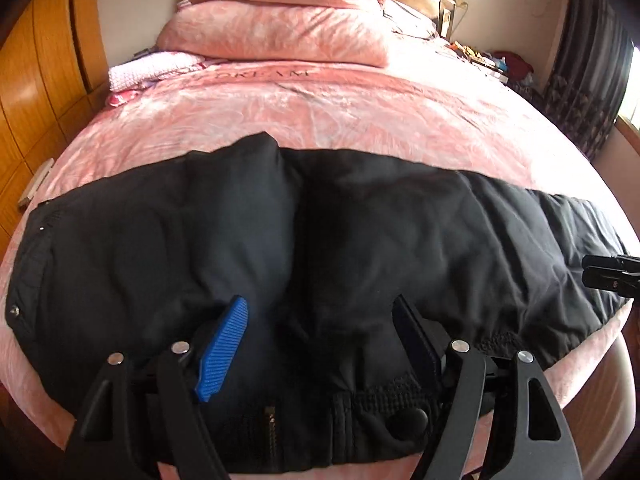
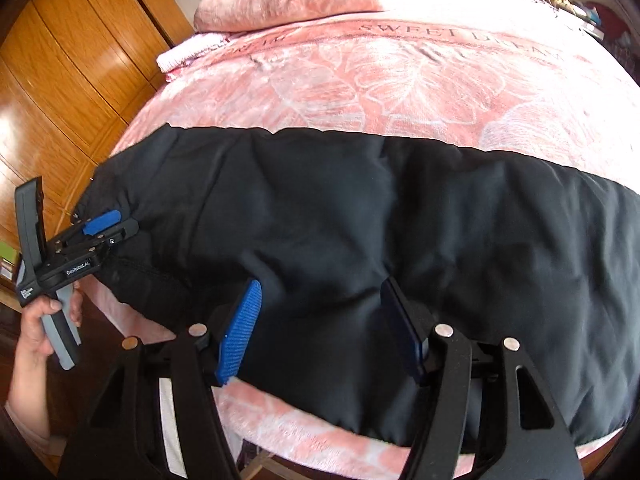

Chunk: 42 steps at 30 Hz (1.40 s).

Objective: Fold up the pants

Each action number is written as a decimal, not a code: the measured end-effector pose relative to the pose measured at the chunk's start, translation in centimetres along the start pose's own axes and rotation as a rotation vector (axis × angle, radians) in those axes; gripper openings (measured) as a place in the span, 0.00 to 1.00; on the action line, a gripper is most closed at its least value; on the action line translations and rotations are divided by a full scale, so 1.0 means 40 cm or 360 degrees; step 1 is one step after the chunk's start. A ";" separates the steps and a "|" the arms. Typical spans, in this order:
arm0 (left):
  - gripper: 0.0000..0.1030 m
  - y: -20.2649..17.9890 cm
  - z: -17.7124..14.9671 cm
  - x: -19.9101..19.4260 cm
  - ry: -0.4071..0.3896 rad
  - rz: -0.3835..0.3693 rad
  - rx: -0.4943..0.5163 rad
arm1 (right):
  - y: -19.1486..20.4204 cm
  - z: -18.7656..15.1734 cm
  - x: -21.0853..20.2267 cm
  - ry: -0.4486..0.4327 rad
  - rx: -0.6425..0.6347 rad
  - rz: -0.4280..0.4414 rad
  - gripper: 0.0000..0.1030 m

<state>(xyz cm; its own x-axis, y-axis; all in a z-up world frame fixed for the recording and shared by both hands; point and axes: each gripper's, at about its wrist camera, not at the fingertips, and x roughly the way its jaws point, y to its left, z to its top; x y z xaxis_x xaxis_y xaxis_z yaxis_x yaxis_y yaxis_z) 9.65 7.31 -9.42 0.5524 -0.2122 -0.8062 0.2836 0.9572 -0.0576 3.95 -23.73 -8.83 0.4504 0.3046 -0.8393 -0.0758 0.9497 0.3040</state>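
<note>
Pink bed (image 1: 340, 120) fills the room, leaf-pattern blanket with lettering across it. Wooden wardrobe (image 2: 72, 64) stands just beside the bed on its left side. Black pants (image 1: 320, 240) lie flat across the near end of the bed, stretched side to side, waistband with zipper and snap at the near edge, one lump of fabric bunched up on the far edge left of middle. Two pink pillows (image 1: 280, 12) stacked at the far end of the bed, well apart from the pants; a small folded pink knit cloth (image 1: 148, 70) sits beside them toward the wardrobe. Clutter of small items along the bed's far right edge, too blurred to tell. Left gripper (image 1: 320, 336) hovers over the waistband part of the pants, jaws spread wide, nothing pinched between the blue pads (image 1: 222, 350). A hand (image 2: 44, 320) holds its grey handle near the wardrobe side. Right gripper (image 2: 324, 328) sits over the pants toward the bed's right side, jaws also spread apart, fabric below but not pinched.
</note>
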 end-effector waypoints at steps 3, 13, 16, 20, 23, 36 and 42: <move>0.74 0.061 -0.027 -0.075 -0.0029 0.0046 -0.0158 | 0.006 -0.032 -0.042 -0.0016 0.0017 0.0037 0.61; 0.70 0.321 -0.159 -0.151 0.0017 0.0071 -0.0801 | 0.129 -0.045 -0.004 0.0011 -0.0071 0.0128 0.61; 0.69 0.335 -0.168 -0.134 0.0000 -0.0130 -0.0951 | 0.182 -0.027 0.039 0.0046 -0.0114 0.0107 0.61; 0.61 0.365 -0.177 -0.104 0.0021 -0.0249 -0.1171 | 0.224 -0.020 0.075 0.0080 -0.0154 0.0085 0.61; 0.58 0.395 -0.200 -0.104 0.0010 -0.0350 -0.1350 | 0.232 -0.019 0.083 0.0091 -0.0149 0.0080 0.61; 0.56 0.437 -0.234 -0.054 0.0024 -0.0473 -0.1598 | 0.222 -0.019 0.111 0.0126 -0.0141 0.0034 0.62; 0.23 0.454 -0.246 -0.054 -0.0058 -0.0447 -0.1689 | 0.224 -0.022 0.115 0.0126 -0.0154 0.0030 0.62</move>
<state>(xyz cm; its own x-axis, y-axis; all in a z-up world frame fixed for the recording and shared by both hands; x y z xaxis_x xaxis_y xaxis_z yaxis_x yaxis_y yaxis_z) 5.89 27.11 -14.51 0.6014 -0.4381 -0.6681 -0.4063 0.5523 -0.7279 4.55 -13.74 -10.38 0.3768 0.3238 -0.8679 -0.1708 0.9451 0.2784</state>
